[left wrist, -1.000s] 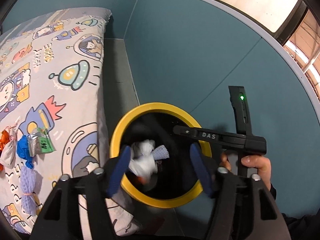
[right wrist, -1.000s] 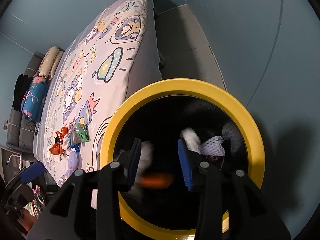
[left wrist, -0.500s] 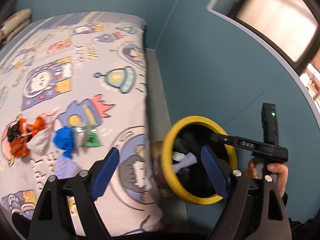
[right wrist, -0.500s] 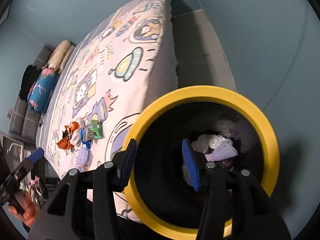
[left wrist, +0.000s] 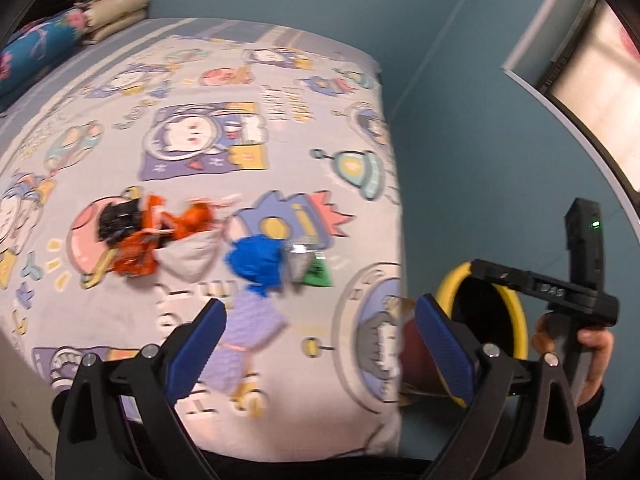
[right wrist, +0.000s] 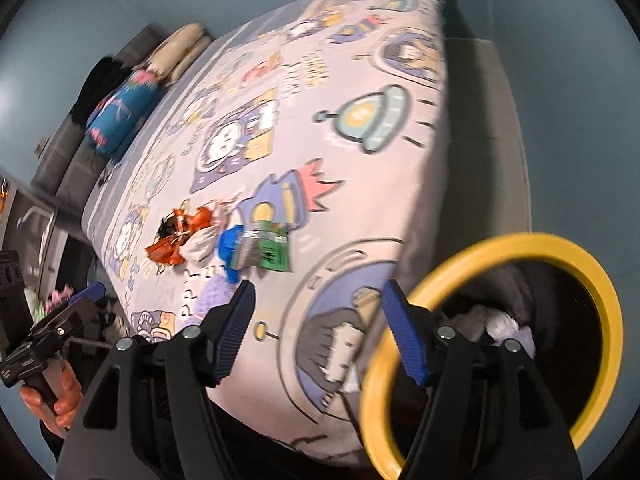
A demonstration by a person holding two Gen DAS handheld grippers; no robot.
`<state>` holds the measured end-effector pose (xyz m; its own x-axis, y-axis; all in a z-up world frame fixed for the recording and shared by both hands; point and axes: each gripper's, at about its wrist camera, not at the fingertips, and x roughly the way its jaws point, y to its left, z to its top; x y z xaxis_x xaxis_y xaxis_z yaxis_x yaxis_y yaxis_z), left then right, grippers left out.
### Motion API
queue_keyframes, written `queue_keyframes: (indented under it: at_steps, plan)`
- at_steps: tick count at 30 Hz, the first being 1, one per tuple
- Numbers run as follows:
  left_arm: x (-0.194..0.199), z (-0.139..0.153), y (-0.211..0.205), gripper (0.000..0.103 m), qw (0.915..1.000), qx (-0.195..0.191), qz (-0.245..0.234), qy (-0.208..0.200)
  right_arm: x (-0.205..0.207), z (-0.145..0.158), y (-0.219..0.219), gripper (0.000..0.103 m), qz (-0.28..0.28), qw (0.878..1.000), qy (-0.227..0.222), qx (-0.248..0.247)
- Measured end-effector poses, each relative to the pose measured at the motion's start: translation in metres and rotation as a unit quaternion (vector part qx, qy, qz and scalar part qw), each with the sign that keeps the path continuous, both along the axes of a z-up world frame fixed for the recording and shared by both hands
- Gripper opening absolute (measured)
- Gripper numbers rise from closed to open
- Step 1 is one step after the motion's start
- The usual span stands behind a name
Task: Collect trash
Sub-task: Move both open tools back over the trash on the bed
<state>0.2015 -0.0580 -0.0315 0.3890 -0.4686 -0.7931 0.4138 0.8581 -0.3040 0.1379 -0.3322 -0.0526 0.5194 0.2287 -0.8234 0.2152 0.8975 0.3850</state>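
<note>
Left gripper (left wrist: 316, 344) and right gripper (right wrist: 318, 330): fingers released, just been spreading wider, nothing between them. Remaining trash pile (left wrist: 208, 248) mid-left of frame on the bed (left wrist: 240, 128), clustered for picking; yellow-rimmed bin (right wrist: 520, 246) lower right, beside the mattress for short drops. Green packet (right wrist: 272, 254) print blurred, possibly unreadable; "DAS" on the other handle.

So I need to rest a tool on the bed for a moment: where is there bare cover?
The bed cover is bare from the trash cluster up to the folded bedding, and between the green packet and the bed edge by the yellow-rimmed bin. It is crowded around the orange wrapper and blue scrap.
</note>
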Motion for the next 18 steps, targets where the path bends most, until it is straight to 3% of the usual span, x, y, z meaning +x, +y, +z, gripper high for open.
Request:
queue_keyframes:
  at_steps: [8, 18]
  plan:
    - [0.014, -0.037, 0.049, 0.092, 0.9984, 0.011, 0.043, 0.033, 0.050, -0.008, 0.051, 0.067, 0.065, 0.998, 0.021, -0.016]
    - [0.014, -0.089, 0.063, 0.092, 0.9960, 0.016, 0.050, 0.072, 0.107, -0.054, 0.093, 0.067, 0.120, 0.988, 0.093, -0.033]
